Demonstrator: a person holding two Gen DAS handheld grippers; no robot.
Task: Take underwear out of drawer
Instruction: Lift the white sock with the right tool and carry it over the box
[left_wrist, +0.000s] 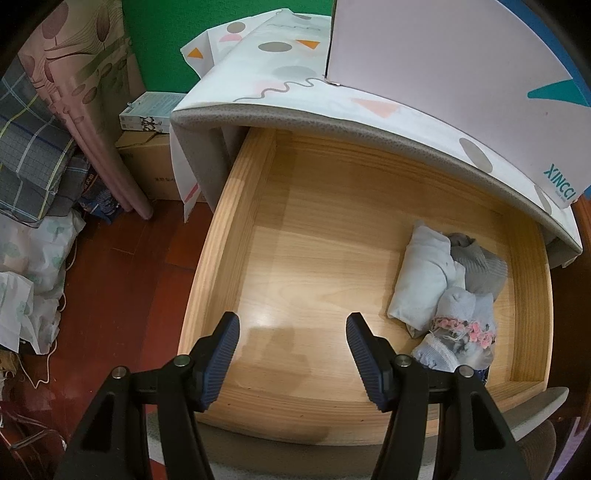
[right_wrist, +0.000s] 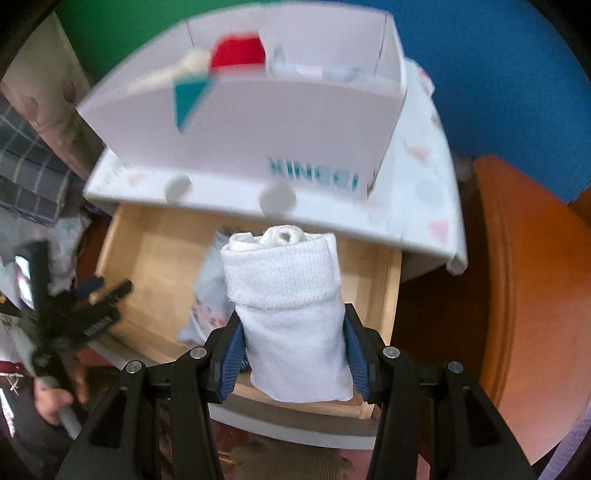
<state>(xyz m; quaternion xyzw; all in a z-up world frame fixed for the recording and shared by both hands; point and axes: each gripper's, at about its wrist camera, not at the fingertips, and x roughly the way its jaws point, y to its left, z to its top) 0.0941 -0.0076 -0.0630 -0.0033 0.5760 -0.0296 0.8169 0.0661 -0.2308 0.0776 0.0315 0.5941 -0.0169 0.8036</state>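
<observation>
Your right gripper (right_wrist: 293, 354) is clamped on one rolled white underwear bundle (right_wrist: 288, 306), both blue pads pressed into its lower sides. The roll stands upright between the fingers, lifted above the open drawer (right_wrist: 122, 258), with its coiled end on top. Nothing else touches it.

Your left gripper (left_wrist: 291, 354) holds nothing. Its two fingers stand moderately apart over bare drawer floor, near the front edge. In the right wrist view this gripper shows as a blurred dark shape at the left, with your hand (right_wrist: 55, 398) on its handle.

One drawer (left_wrist: 236, 206) is pulled out, of pale wood. In its right half lies one cluster of folded items, well to the right of the left gripper's fingers. You can count four there: one white roll (left_wrist: 421, 280), one grey roll (left_wrist: 480, 266), one pale blue roll (left_wrist: 461, 302), and one floral piece (left_wrist: 465, 332) nearest the front. They touch each other. Whether more lie beneath, you cannot tell.

Above the drawer, the cabinet top carries one patterned cloth (left_wrist: 295, 85). On it stands one white box (right_wrist: 258, 122), open at the top, with red and teal items inside; their count is lost to blur
</observation>
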